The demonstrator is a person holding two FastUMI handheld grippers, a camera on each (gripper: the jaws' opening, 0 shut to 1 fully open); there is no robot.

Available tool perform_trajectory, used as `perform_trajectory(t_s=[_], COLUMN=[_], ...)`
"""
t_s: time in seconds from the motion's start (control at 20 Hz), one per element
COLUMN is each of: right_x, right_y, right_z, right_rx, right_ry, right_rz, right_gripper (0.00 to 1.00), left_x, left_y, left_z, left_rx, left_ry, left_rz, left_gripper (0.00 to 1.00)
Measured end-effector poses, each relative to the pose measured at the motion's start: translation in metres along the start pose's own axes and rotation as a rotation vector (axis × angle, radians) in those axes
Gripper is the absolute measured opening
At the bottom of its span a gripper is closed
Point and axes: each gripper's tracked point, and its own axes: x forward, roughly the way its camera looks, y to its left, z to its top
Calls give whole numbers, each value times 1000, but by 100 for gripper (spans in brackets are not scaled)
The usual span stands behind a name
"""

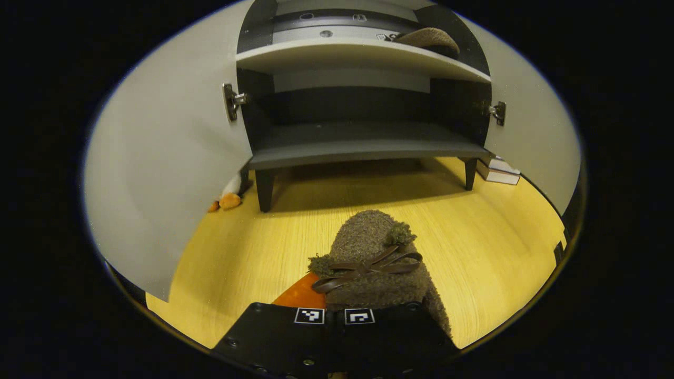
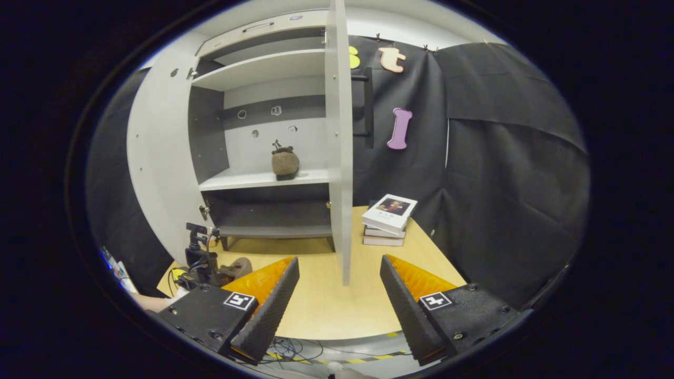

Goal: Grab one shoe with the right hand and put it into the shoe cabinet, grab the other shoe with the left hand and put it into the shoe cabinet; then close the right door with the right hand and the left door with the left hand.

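Two fuzzy brown shoes were in sight: one (image 2: 285, 162) stood on the cabinet's (image 2: 158, 158) white middle shelf, the other (image 1: 376, 263), with a brown bow, was clamped in the left gripper (image 1: 337, 316) above the wooden floor (image 1: 500, 247). The right gripper (image 2: 339, 295) gaped wide, empty. Three books (image 2: 388, 220) lay stacked beside the open right door (image 2: 339, 142)

Lighting: even, overhead; wooden floor (image 1: 489, 247) bright, faint sheen. Shadow: dark patch under shoe cabinet (image 1: 363, 147), ahead of the left gripper (image 1: 334, 316); lower shelf dim. Distortion: strong fisheye bowing of cabinet doors toward edges. Focus: sharp centrally, softer at rim.
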Motion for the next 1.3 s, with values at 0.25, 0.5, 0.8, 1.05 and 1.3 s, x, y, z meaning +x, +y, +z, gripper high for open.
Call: perform_trajectory(t_s=[0.25,0.5,0.8,1.05,1.3], right_x=[3,9,18,28,33], right_y=[11,8,-3,-20,-40], right_z=[15,30,42,45,47], right_rx=[0,31,50,72,78], right_ry=[-38,-68,-83,-83,-81], right_rz=[47,84,105,100,64], right_gripper=[98,99,99,99,99], left_x=[-35,-40,21,107,176], left_y=[10,25,54,67,85], left_z=[81,196,344,446,475], left_rx=[-19,-6,-34,4,6], left_ry=[-100,-230,-347,-380,-301], left_rz=[32,54,101,161,193], left_gripper=[0,0,3,4,0])
